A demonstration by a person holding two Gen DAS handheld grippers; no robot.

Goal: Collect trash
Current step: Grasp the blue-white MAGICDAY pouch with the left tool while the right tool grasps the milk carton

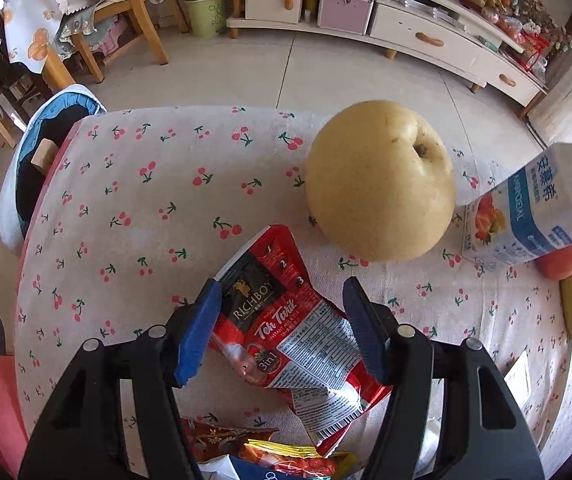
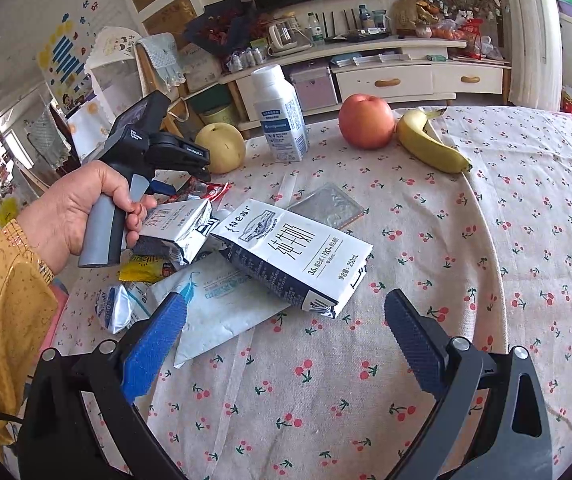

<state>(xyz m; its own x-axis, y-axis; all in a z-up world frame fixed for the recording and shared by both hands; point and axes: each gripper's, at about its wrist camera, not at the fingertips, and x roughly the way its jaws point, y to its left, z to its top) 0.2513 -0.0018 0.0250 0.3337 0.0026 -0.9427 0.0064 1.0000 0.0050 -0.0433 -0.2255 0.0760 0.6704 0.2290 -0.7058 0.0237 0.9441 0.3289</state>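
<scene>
- At the far left, the tabletop [image 1: 146, 200] ends in a curved edge. Beyond it a chair with a blue cushion [image 1: 26, 168] stands just beside the rim, with bare tiled floor behind.
- The left half of the tabletop is free cloth, with open room left of the left tool [image 1: 280, 332].
- The left tool is clenched on a crumpled red sachet [image 1: 286, 320], with a blue pad against each of its edges. It points steeply down at the near middle of the tabletop.
- The sachet reads "RICHBOY", "Teh Tarik", "3in1".
- A yellow pear [image 1: 379, 180] sits just beyond the sachet, to the right. A white bottle [image 1: 533, 208] with blue print stands right of it.
- From the right wrist view, a hand [image 2: 74, 208] grips the left tool's handle above a heap of wrappers and a crushed carton [image 2: 178, 228].
- A flattened milk carton [image 2: 293, 256] marked "250mL" lies on a white mailer [image 2: 214, 304], with a clear packet [image 2: 325, 208] just behind it.
- The right tool [image 2: 286, 332] is released, its jaws wide over bare cloth near the milk carton's near end.
- An apple [image 2: 365, 122] and a banana [image 2: 429, 144] touch at the far edge. The right side is clear cloth.
- The cloth is pale with red cherries. A cream TV cabinet [image 1: 425, 36], a green bin [image 1: 206, 14] and a pink case [image 1: 343, 6] line the far wall.
</scene>
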